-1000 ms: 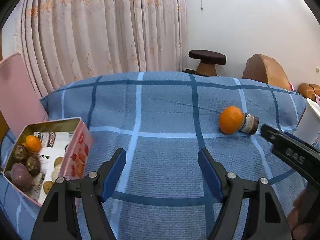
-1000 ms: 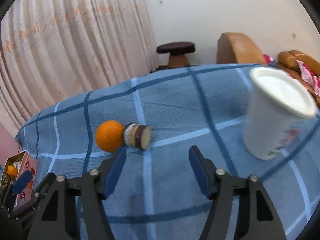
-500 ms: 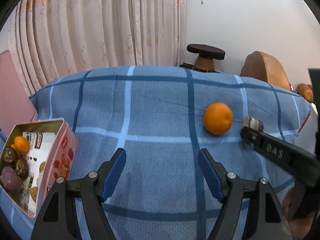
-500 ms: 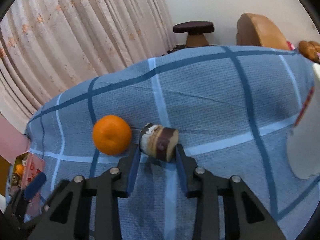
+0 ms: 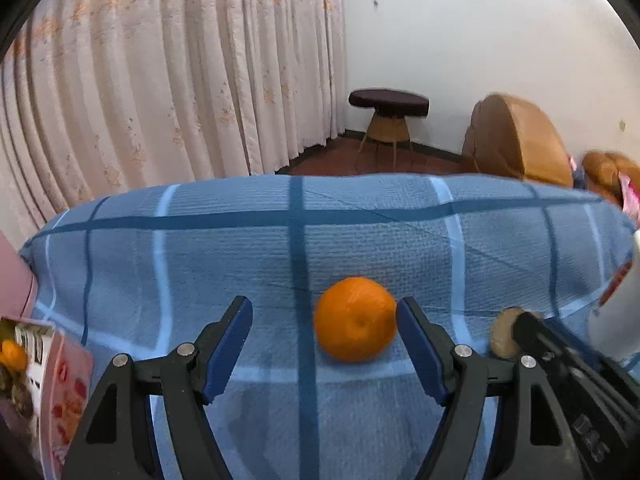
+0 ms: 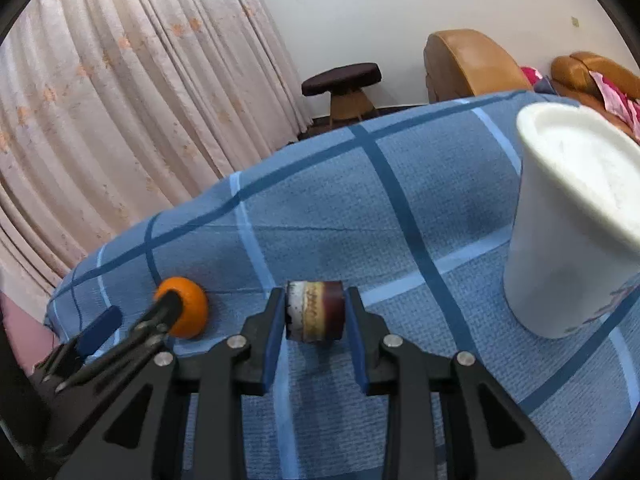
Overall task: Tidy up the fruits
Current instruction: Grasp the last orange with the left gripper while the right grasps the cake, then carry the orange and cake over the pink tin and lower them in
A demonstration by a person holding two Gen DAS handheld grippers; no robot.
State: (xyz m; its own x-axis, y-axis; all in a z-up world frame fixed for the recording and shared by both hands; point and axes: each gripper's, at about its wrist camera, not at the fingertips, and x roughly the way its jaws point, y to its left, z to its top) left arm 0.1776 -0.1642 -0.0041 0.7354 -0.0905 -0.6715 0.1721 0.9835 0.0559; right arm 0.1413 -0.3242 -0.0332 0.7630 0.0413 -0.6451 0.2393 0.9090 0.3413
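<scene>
- Jaws first: my left gripper [image 5: 324,344] stands wide open around the orange [image 5: 355,319], low centre of its view, right pad almost touching; my right gripper [image 6: 316,322] is clamped on the cut fruit piece [image 6: 315,311], ready for lifting.
- Blue checked cloth [image 6: 360,208] covers the tabletop, soft and ribbed.
- White cup [image 6: 576,232], right edge, smooth, tapered.
- Pink box [image 5: 64,376], lower left, already holds fruit, likely the destination.
- Orange: round, dimpled skin.
- Fruit piece: short cylinder, dark rind.

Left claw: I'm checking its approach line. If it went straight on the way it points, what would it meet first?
The orange. It sits on the blue checked cloth between the open left claw fingers, nearer the right one. Depth is unclear, so it may already lie partly within the tips.
</scene>
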